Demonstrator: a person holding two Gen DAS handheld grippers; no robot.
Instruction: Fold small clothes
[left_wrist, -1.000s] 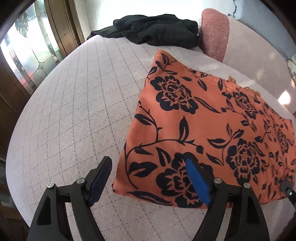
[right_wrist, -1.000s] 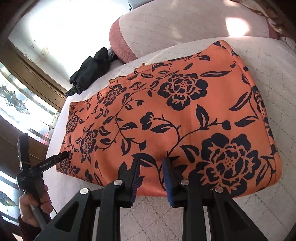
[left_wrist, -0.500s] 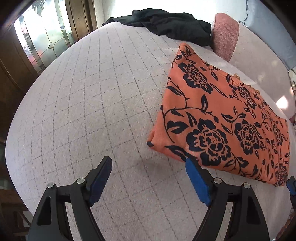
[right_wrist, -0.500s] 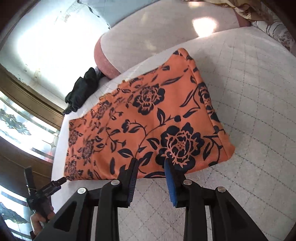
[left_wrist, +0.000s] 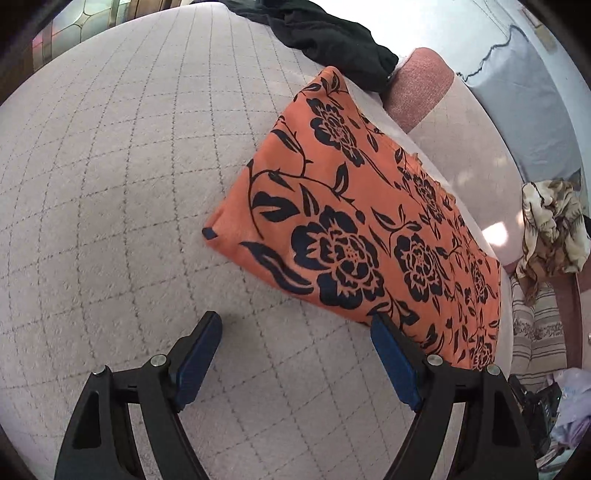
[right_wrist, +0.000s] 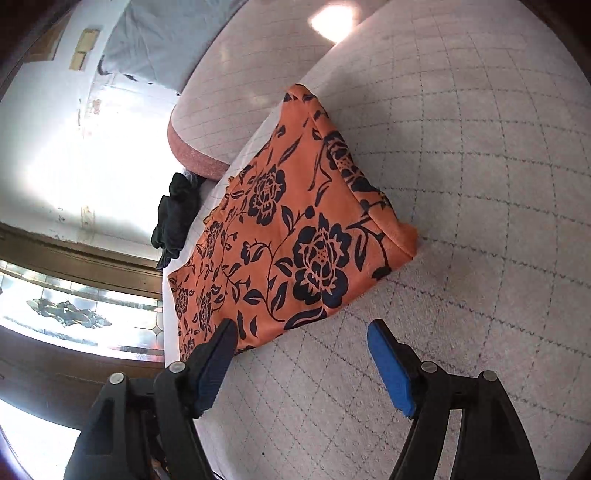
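Note:
An orange cloth with black flowers (left_wrist: 354, 206) lies folded into a long flat rectangle on the quilted pale surface (left_wrist: 110, 184). The same orange cloth (right_wrist: 295, 236) shows in the right wrist view. My left gripper (left_wrist: 295, 332) is open, hovering over bare quilt just short of the cloth's near edge, its right finger overlapping that edge in the picture. My right gripper (right_wrist: 301, 338) has its jaws opening wide, with only quilt between them; its left finger sits at the cloth's near edge. Neither gripper holds anything.
A heap of black clothing (left_wrist: 332, 40) lies at the far end of the surface, also seen as black clothing (right_wrist: 175, 218). A pink padded backrest (left_wrist: 421, 92) runs behind the cloth. Crumpled patterned fabric (left_wrist: 554, 221) sits at the right. Stained-glass window (right_wrist: 74, 317) at left.
My right gripper's jaws have spread from nearly closed to wide and it has pulled back off the cloth while rolling. My left gripper has drawn back from the cloth's corner, staying open.

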